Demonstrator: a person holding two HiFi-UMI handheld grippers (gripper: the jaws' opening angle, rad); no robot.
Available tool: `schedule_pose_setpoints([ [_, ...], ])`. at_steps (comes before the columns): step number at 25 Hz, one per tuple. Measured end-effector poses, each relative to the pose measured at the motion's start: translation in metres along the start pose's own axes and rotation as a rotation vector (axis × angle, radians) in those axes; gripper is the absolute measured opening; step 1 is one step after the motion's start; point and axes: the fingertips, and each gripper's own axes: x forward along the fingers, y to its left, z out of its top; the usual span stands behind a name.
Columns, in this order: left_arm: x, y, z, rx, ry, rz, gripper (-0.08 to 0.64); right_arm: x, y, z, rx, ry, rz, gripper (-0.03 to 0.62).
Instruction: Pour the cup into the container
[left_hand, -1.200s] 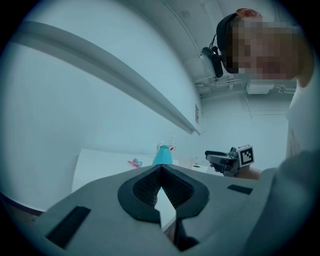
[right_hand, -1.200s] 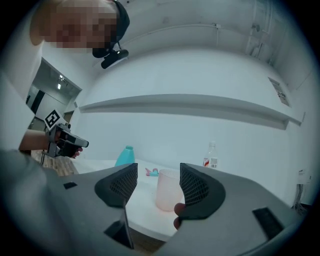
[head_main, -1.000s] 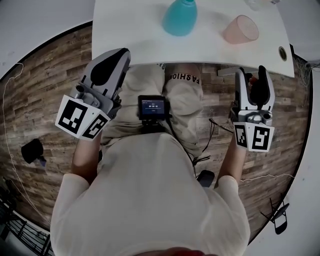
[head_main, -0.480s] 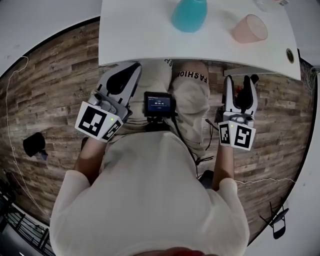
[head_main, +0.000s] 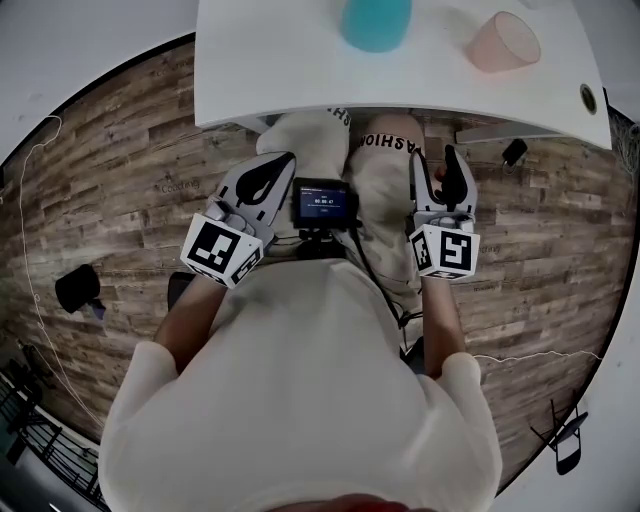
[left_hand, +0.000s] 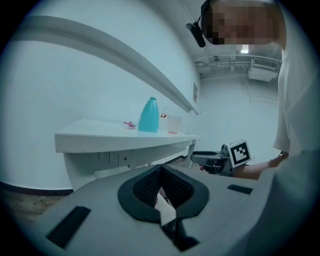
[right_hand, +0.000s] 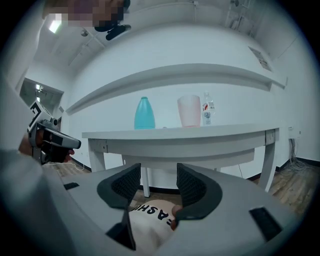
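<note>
Both claws have sunk to the lap (head_main: 385, 195), below the bench (head_main: 280, 70) edge: left claw (head_main: 284, 160) together, right claw (head_main: 436, 160) apart, just closing, empty. Pink cup (head_main: 503, 42) and teal bottle (head_main: 376, 22) stand well apart, atop it.

We've got a white table (head_main: 280, 60) here, top smooth and matt, sitting on a floor (head_main: 110, 170) of wood planks with a rough, weathered-looking grain. The teal container (head_main: 376, 22) looks like smooth plastic with a soft sheen, the pink cup (head_main: 503, 42) like thin see-through plastic. Our shirt (head_main: 300, 380) and trousers (head_main: 385, 195) are plain matt cloth.
</note>
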Motion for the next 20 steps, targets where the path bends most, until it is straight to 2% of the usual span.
schedule_pose_setpoints([
  [11,0.022,0.024,-0.056,-0.044,0.069,0.057,0.011,0.014,0.019,-0.046,0.036,0.083,0.043,0.230],
  [20,0.030,0.037,-0.089,-0.120,0.075,0.096,0.011,0.016,0.022,-0.059,0.073,0.094,0.036,0.207],
])
